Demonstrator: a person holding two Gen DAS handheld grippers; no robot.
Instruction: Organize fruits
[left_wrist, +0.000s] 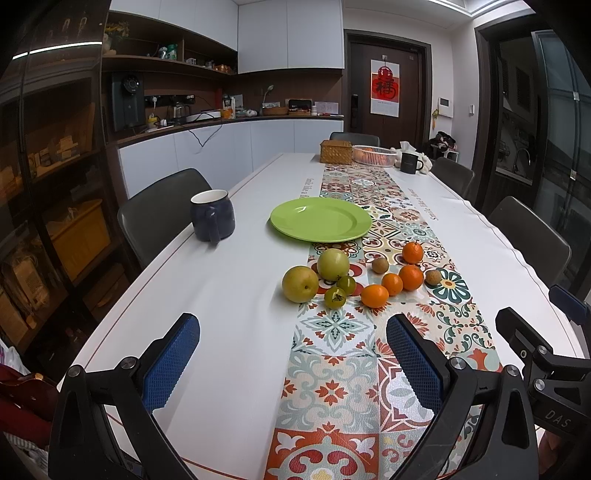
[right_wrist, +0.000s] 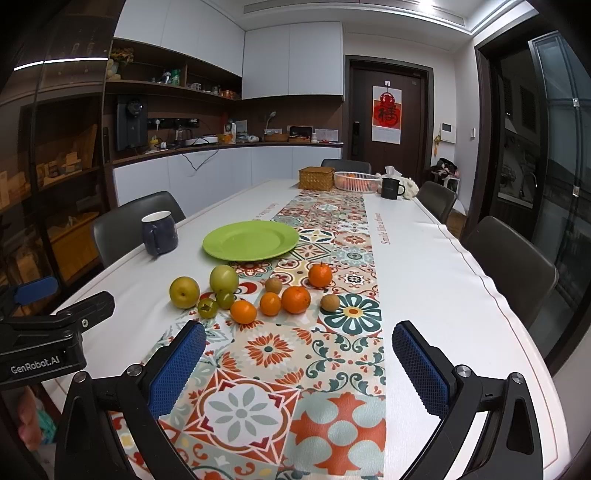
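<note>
Left gripper (left_wrist: 291, 358): we see its blue fingers (left_wrist: 171, 363) spread wide with nothing between them, raised over the near end of the surface (left_wrist: 221, 332)
Right gripper (right_wrist: 297, 369): its fingers (right_wrist: 421, 369) are likewise wide apart and hold nothing; in the left wrist view its black body shows just off to the right of our left fingers
Fruits: we find them clustered ahead of both pairs of fingers, mostly on the patterned runner (right_wrist: 332, 424), none touched by any finger
Yellow pear (left_wrist: 300, 284): leftmost of the cluster, ahead of the gap between the left fingers, on the white part of the surface
Green apple (left_wrist: 332, 264): just beyond and right of the pear
Small green tomatoes (left_wrist: 335, 297): two of them, nearest to the left fingers, right beside the pear
Oranges (right_wrist: 295, 300): four, ahead of the gap between the right fingers; three sit in a loose row and one (right_wrist: 320, 275) lies farther off
Small brown fruits (right_wrist: 330, 302): two, one right of the row of oranges, one (right_wrist: 273, 285) behind it
Green plate (left_wrist: 320, 219): beyond the fruits, bare, half on the runner
Dark blue mug (left_wrist: 212, 220): far ahead and left of the left fingers, left of the plate
Far end: a woven box (right_wrist: 316, 178), a white basket (right_wrist: 356, 181) and a black mug (right_wrist: 391, 188) stand well apart from the fingers
</note>
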